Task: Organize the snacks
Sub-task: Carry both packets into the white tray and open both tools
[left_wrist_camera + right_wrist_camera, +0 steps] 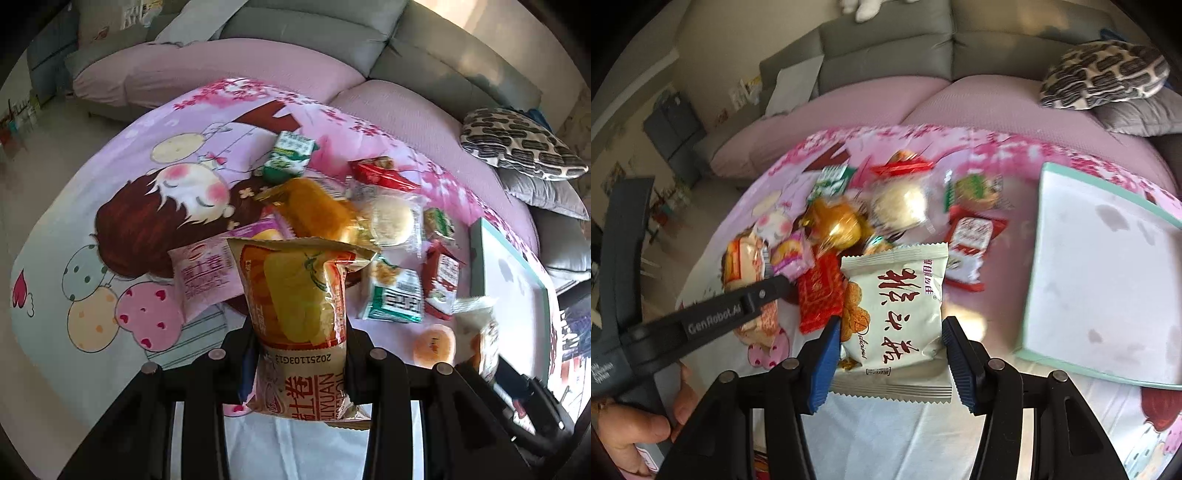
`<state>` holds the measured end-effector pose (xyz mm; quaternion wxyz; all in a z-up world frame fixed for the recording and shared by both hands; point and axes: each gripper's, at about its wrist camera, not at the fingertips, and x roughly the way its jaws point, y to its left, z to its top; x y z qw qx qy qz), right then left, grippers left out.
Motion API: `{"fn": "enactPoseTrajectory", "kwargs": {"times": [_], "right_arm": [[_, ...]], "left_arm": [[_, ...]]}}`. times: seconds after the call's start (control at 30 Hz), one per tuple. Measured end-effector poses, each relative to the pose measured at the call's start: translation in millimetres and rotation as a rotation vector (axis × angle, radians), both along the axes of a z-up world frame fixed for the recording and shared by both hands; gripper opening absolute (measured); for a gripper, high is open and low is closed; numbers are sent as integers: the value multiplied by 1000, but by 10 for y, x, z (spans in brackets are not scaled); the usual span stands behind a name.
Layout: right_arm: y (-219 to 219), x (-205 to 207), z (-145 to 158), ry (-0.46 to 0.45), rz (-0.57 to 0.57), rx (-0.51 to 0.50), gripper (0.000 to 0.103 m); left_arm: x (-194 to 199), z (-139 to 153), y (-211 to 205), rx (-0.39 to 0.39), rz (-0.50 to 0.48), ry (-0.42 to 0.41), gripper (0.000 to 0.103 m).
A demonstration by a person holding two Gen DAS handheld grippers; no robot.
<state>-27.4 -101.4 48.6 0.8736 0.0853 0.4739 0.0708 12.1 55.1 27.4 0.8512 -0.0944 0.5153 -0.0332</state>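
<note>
My left gripper (301, 354) is shut on an orange-and-yellow roll-cake packet (295, 295) and holds it upright above the cloth. The same gripper (768, 288) shows at the left of the right wrist view, with a person's hand (639, 424) below it. My right gripper (890, 354) is shut on a white packet with red characters (897, 306), its blue pads (827, 354) against both side edges. Behind both lies a pile of several snacks: a green packet (290, 157), a golden bun (314, 206), a round pale pastry (391, 221), red packets (441, 280).
A white tray with a mint rim (1100, 277) lies to the right of the pile, its inside bare. A pink cartoon cloth (147, 206) covers the surface. Behind it stands a grey sofa with pink covers (221, 70) and a patterned cushion (517, 147).
</note>
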Motion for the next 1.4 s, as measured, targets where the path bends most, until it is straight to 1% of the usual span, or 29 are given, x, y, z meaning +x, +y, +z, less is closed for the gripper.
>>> {"fn": "enactPoseTrajectory", "kwargs": {"times": [0.2, 0.33, 0.37, 0.5, 0.57, 0.63, 0.7, 0.73, 0.83, 1.0, 1.07, 1.23, 1.4], "right_arm": [[-482, -22, 154, -44, -124, 24, 57], [-934, -75, 211, -62, -253, 22, 57], [-1085, -109, 216, -64, -300, 18, 57], [-1516, -192, 179, -48, -463, -49, 57], [-1716, -236, 135, -30, -541, -64, 57], [-1892, -281, 99, -7, -615, -115, 57], [-2055, -338, 64, 12, -662, -151, 57], [-2145, -364, 46, 22, -683, -150, 57], [-2292, -413, -10, 39, -720, -123, 58], [-2432, -451, -83, 68, -769, -138, 58], [-2455, -450, -112, 77, -777, -148, 58], [-2517, -448, -175, 107, -793, -140, 58], [-2555, -431, -219, 133, -798, -136, 58]], "left_arm": [[53, 135, -340, 6, -75, -28, 38], [79, 229, -695, 10, -154, -51, 38], [85, 249, -824, 12, -185, -57, 38], [90, 283, -1240, 21, -283, -69, 38], [87, 284, -1508, 31, -340, -69, 38], [81, 275, -1699, 37, -377, -68, 38], [86, 254, -1920, 43, -417, -68, 38], [92, 239, -2019, 48, -435, -67, 38], [68, 183, -2276, 63, -482, -59, 38], [85, 36, -2696, 109, -552, -42, 38], [104, -54, -2827, 124, -569, -21, 38], [204, -259, -2990, 155, -585, 21, 39], [280, -380, -3032, 160, -574, 51, 39]]}}
